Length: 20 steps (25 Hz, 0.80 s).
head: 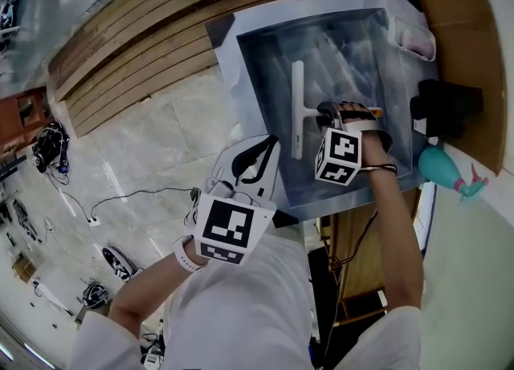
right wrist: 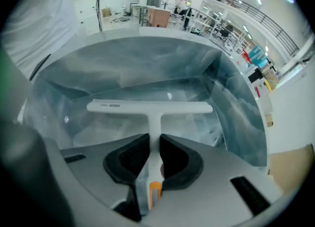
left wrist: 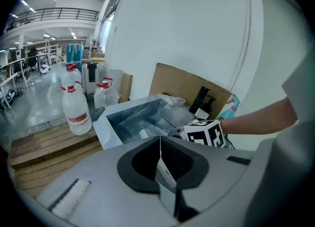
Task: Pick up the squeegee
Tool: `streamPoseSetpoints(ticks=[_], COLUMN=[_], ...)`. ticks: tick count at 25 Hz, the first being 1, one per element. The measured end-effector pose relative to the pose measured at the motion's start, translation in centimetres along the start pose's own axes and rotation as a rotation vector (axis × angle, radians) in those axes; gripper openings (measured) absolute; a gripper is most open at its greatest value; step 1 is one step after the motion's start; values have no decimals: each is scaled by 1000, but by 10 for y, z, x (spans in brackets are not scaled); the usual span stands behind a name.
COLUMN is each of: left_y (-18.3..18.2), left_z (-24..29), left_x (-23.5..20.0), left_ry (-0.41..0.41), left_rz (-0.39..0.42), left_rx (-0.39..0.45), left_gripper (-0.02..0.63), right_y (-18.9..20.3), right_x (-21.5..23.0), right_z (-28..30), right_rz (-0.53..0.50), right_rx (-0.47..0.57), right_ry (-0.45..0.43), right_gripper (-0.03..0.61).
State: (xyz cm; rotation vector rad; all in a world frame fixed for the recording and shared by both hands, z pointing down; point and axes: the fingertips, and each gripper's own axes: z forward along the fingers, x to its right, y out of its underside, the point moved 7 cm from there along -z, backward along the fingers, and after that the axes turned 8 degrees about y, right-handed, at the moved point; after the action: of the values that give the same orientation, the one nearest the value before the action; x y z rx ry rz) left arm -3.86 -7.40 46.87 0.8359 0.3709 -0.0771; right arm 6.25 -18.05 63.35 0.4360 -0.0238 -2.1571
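Note:
A white T-shaped squeegee is inside the steel basin, its blade running front to back. My right gripper reaches in from the right and is shut on its handle. In the right gripper view the blade lies crosswise ahead of the jaws, and the white handle with an orange end runs back between the closed pads of the right gripper. My left gripper hangs near the basin's front edge, close to my body. In its own view the left gripper is shut with nothing held.
Water bottles stand on a wooden pallet left of the basin. A small white tray sits on the basin's right rim. A black device, a teal spray bottle and cardboard are to the right.

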Motion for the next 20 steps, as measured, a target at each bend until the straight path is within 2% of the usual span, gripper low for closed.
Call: streamPoseSetpoints(ticks=[8, 11, 20], left_y=[-18, -27, -54], left_z=[-28, -43, -85], left_x=[4, 6, 15], left_ry=[18, 26, 49], left_rz=[43, 66, 125], left_rx=[37, 57, 107], left_gripper=[11, 11, 11], right_y=[-14, -19, -34], right_x=[19, 22, 20], right_z=[-56, -86, -181], right_rz=[292, 381, 600], right_rx=[39, 54, 85], right_ry=[237, 327, 524], right_gripper=[58, 58, 58])
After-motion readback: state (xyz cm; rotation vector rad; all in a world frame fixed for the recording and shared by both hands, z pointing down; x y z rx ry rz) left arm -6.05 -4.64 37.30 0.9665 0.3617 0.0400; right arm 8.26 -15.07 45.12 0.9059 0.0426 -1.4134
